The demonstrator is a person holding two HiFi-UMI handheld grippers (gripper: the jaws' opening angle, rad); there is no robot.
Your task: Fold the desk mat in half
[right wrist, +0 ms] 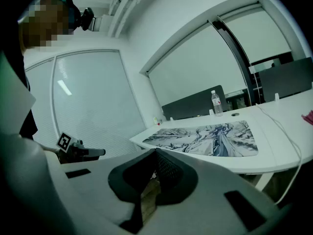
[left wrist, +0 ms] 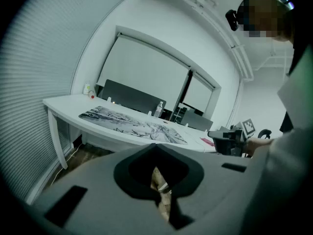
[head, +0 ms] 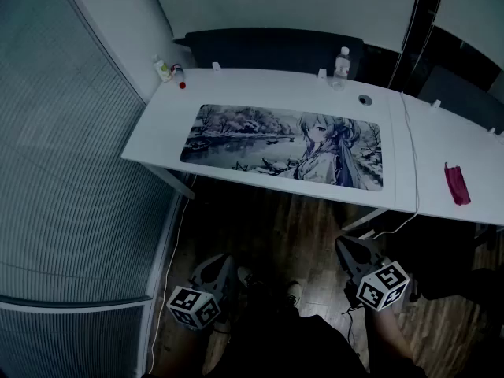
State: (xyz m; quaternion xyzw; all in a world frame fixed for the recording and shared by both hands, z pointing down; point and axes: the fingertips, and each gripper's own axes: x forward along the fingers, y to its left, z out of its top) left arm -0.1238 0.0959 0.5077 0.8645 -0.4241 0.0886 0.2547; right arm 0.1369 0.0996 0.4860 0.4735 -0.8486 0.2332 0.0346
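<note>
Desk mat [head: 287, 146] lies flat and unfolded on the white desk [head: 161, 124]; folding not yet begun. We hold left gripper [head: 223, 261] and right gripper [head: 347, 248] low, well short of it, jaws closed, empty.

A desk mat [head: 287, 146] is seen spread flat and fully unfolded on a white desk [head: 161, 128]. It is a long rectangle with rounded corners and a thin dark border. It is printed in grey and pale tones, with a snowy scene of trees and water across the left part and a long-haired drawn figure toward the right. Its long sides are laid along the length of the desk. The near long edge is set close to the front edge of the desk, and a wider strip of bare surface is left behind it. All four corners lie down on the surface.
</note>
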